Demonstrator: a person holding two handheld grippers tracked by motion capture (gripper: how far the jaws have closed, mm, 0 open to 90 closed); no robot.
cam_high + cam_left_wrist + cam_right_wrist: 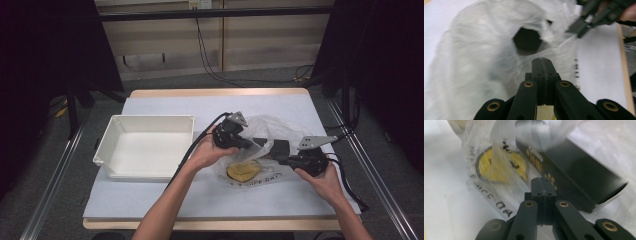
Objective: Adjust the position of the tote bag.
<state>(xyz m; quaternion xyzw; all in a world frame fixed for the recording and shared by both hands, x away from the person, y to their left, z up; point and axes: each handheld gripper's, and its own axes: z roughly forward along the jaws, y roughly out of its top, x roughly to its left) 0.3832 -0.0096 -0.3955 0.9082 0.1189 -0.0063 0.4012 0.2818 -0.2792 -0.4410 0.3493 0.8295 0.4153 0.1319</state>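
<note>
crumpled clear plastic bag (272, 131) on table

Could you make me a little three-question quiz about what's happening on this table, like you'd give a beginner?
1. True or false: the white tray already holds the black box.
2. What is each gripper pinching? A) the tray rim B) the clear plastic bag C) a cable
3. What colour is the round thing inside the bag?

Key
1. False: the tray is empty, and the box lies in the bag.
2. B: the left gripper and right gripper both have their jaws closed on the bag's film.
3. Yellow.
</note>
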